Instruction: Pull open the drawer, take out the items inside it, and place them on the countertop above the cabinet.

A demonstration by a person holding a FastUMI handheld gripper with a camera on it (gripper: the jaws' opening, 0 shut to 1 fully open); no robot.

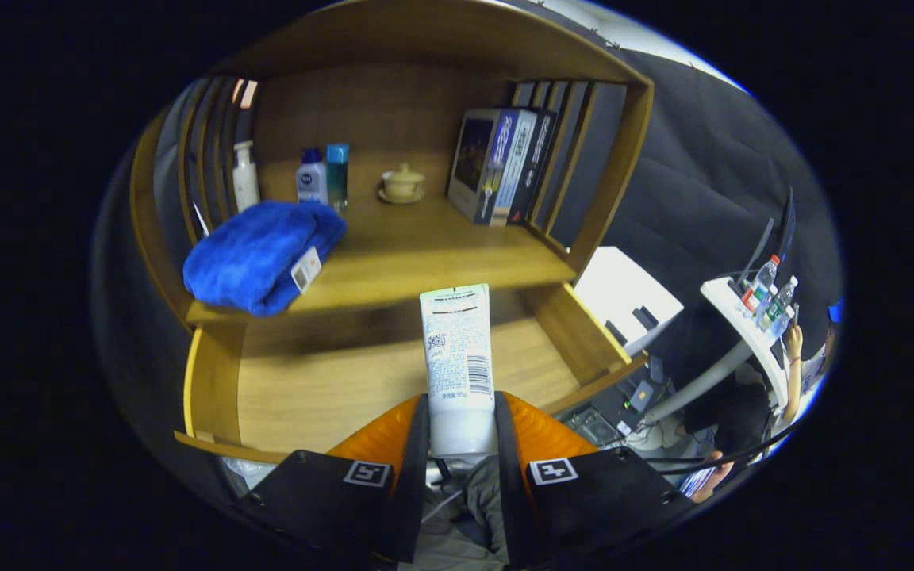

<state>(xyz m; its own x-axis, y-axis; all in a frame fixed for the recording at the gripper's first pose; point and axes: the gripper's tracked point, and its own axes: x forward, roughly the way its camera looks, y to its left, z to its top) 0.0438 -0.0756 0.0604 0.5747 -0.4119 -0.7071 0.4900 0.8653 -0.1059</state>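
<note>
A: Gripper view: gripper (pixel 462 424) clamps the white tube (pixel 457 349) near its cap end, held over the open drawer (pixel 306 381).

B: Noted. Advice: lift clear of the drawer front, set it on the countertop (pixel 425 246) beside the blue towel (pixel 259 254).

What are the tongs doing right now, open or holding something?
Tongs: closed on the white tube, one finger pressing each side of it, held above the open drawer.
</note>
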